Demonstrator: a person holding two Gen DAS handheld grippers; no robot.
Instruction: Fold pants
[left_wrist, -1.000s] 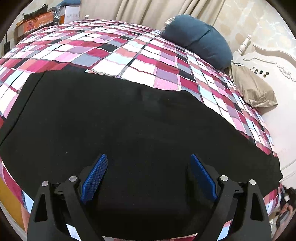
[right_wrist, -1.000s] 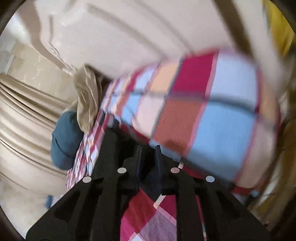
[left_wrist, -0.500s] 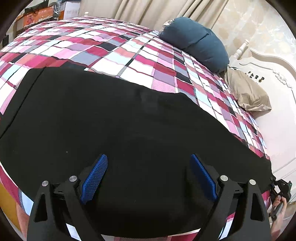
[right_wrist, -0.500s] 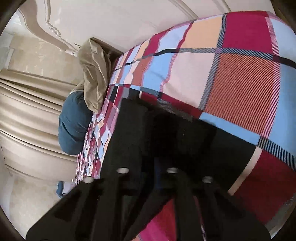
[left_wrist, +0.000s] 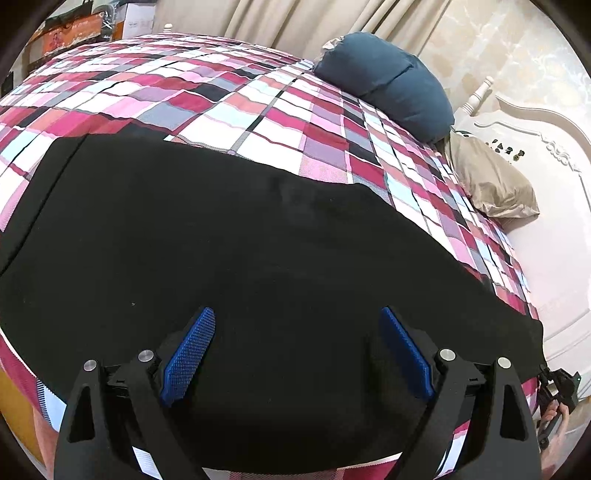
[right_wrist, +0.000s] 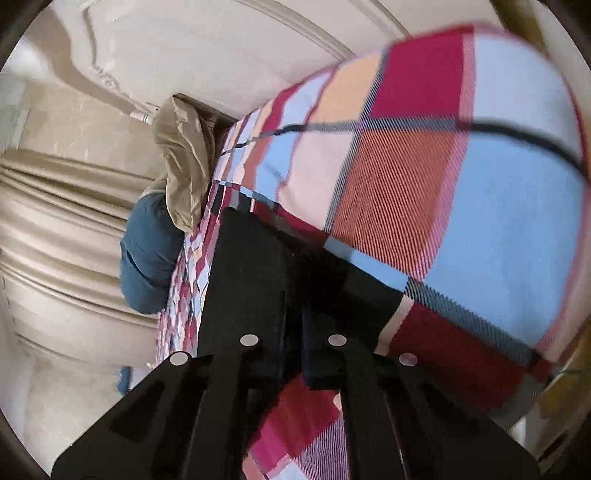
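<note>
Black pants (left_wrist: 221, 240) lie spread flat across a plaid bed cover (left_wrist: 258, 110) in the left wrist view. My left gripper (left_wrist: 297, 354) is open, its blue pads (left_wrist: 190, 354) hovering over the near part of the pants, empty. In the right wrist view my right gripper (right_wrist: 293, 332) is shut on the corner of the black pants (right_wrist: 251, 280) at the bed's side edge, with the plaid cover (right_wrist: 443, 184) bulging to its right. The right gripper also shows small at the far right of the left wrist view (left_wrist: 554, 391).
A dark blue pillow (left_wrist: 391, 85) and a tan pillow (left_wrist: 491, 181) lie at the head of the bed by a white headboard (left_wrist: 535, 140). Beige curtains (left_wrist: 295, 18) hang behind. Boxes (left_wrist: 74, 29) stand at the far left.
The right gripper has shifted along the bed edge, still holding the pants corner; the pants end sits slightly differently. The left gripper stayed open and nearly still above the pants.
</note>
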